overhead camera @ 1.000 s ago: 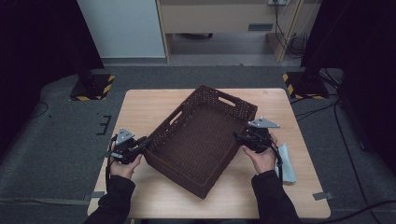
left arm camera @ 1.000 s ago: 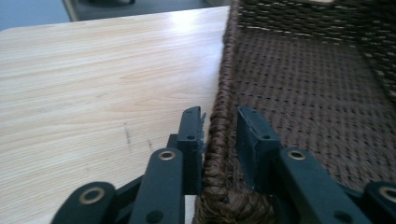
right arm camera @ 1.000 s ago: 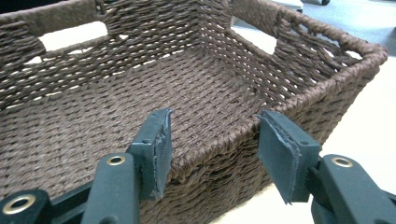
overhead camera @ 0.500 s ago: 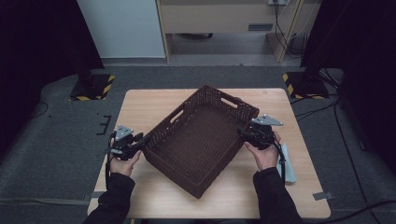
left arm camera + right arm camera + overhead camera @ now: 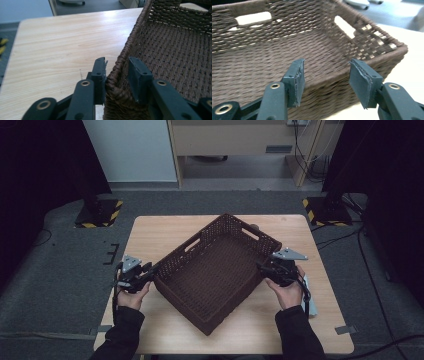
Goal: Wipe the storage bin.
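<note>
Basket [image 5: 217,270]: skewed on tabletop [image 5: 150,232] | handling: I judge woven wall light, semi-stiff, grippy | hold: rim | left gripper [image 5: 116,75]: just closing, straddles rim corner | right gripper [image 5: 325,80]: wide, unloaded, at opposite wall

You have a dark brown woven basket [image 5: 215,270] sitting upright and empty, turned diagonally mid-table, handle slots in its walls.

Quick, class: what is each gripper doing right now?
Left gripper: jaws astride the brown woven basket rim, just been closing, one pad touching, the other still apart.
Right gripper: open, jaws wide before the basket's rim, holding nothing.
</note>
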Tool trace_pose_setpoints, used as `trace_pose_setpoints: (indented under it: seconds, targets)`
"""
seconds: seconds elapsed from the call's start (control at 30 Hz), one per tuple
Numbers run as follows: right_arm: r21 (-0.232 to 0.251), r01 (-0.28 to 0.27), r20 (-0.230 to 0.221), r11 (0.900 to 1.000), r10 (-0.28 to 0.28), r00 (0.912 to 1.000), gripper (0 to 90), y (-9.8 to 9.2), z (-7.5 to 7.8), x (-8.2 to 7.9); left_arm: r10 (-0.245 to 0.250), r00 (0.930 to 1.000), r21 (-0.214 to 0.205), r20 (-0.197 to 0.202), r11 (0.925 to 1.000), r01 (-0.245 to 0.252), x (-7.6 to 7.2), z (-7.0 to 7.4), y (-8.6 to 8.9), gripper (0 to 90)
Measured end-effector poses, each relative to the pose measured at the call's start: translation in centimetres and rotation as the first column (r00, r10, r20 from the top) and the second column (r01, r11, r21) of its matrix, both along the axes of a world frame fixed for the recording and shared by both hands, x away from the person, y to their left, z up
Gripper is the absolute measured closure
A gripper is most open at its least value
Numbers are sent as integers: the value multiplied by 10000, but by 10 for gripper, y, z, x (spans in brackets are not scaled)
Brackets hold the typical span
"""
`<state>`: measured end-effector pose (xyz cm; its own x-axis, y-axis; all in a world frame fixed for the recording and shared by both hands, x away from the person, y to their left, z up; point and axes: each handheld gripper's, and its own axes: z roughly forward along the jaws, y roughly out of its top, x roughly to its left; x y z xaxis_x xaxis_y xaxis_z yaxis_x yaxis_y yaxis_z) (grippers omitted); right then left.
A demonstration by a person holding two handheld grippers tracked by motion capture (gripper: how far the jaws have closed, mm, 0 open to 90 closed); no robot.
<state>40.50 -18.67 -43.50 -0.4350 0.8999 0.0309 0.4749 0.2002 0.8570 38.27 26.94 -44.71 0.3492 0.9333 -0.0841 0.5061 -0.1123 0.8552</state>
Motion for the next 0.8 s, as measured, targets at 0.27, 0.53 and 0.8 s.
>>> trace_pose_setpoints:
  seconds: [0.27, 0.53, 0.8]
  targets:
    - [-7, 167, 76, 9999, -167, 9998, 436, -7, -4, 7, 8, 10000, 65, 30, 10000, -9, 7, -1, 1, 698]
    - [127, 203, 53, 9997, -204, 9998, 452, -8, -4, -4, 27, 10000, -338, 93, 9994, -24, -9, 12, 5, 545]
    - [221, 103, 58, 9997, -105, 9999, 441, -11, -2, -13, -149, 9999, -222, -40, 9996, 148, -17, 9, -8, 518]
